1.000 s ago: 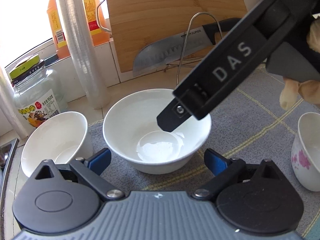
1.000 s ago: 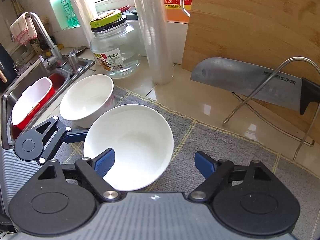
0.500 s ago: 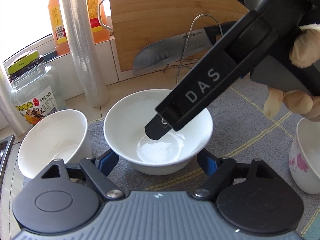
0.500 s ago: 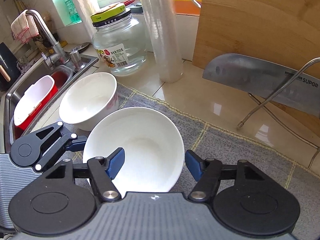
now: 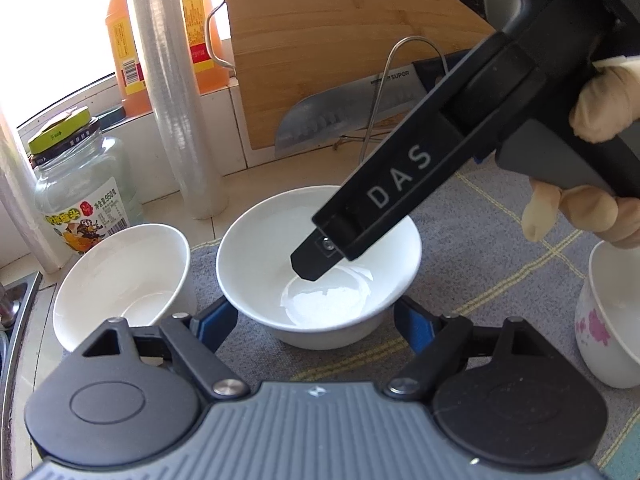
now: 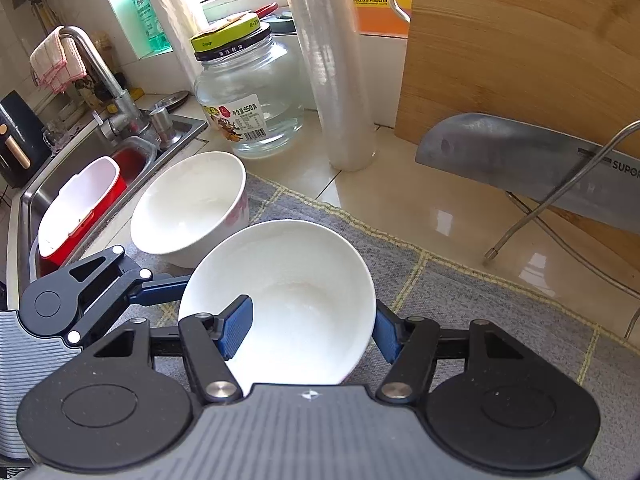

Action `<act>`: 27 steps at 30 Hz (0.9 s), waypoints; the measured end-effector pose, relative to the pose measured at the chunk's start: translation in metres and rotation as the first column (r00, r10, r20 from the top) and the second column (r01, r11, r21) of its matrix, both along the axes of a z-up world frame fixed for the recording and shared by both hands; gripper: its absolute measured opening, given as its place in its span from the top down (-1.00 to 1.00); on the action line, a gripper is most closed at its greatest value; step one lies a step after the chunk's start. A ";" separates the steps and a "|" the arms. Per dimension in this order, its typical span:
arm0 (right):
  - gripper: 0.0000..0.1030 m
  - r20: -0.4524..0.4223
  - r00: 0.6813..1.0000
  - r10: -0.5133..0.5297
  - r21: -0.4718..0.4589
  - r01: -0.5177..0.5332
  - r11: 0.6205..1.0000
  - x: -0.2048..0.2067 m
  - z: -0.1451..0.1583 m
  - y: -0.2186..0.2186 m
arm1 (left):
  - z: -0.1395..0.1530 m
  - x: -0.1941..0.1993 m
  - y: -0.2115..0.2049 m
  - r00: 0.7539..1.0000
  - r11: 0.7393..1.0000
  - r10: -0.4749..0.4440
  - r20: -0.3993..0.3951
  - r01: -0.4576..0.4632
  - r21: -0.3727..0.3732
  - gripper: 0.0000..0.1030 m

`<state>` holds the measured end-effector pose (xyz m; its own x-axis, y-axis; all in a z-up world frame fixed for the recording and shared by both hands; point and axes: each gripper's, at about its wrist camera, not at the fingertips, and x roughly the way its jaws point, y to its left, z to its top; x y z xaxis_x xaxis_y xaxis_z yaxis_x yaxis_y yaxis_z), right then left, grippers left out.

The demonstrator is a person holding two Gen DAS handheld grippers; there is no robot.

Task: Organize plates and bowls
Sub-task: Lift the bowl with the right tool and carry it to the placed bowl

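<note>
A wide white bowl sits on the grey mat. My right gripper straddles its near-right rim, one blue pad inside the bowl and one outside, jaws narrowed around the wall; contact is unclear. In the left wrist view the right gripper's black finger reaches into the bowl. My left gripper is open, its blue pads on either side of the bowl's base. A taller white bowl stands just left. A floral white cup stands at the right.
A glass jar, a cling-film roll, an orange oil bottle, a bamboo cutting board and a cleaver on a wire stand line the back. A sink with a red-and-white tub lies left.
My right gripper has moved down onto the wide bowl's rim and narrowed its jaws around the wall. My left gripper has moved closer to the bowl's base.
</note>
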<state>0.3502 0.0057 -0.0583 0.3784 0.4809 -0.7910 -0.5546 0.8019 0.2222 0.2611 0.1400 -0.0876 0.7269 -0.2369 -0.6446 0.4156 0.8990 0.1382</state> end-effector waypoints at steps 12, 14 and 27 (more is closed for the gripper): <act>-0.33 -0.005 1.000 0.000 0.005 0.000 1.000 -0.004 0.002 -0.001 | 0.000 -0.004 0.001 0.999 0.999 -0.028 0.019 0.027 0.024 -0.65; -0.33 -0.005 1.000 -0.001 0.003 0.001 1.000 -0.006 0.003 -0.002 | 0.002 -0.006 0.001 0.999 0.999 -0.032 0.022 0.032 0.028 -0.65; -0.34 0.012 1.000 -0.013 0.021 0.012 1.000 -0.026 0.022 -0.012 | 0.020 -0.020 -0.001 0.996 0.996 -0.082 0.043 0.080 0.037 -0.65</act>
<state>0.3242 -0.0066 -0.0367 0.3939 0.4927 -0.7759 -0.5473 0.8039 0.2326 0.2412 0.1392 -0.0675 0.7343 -0.2738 -0.6212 0.4795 0.8570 0.1890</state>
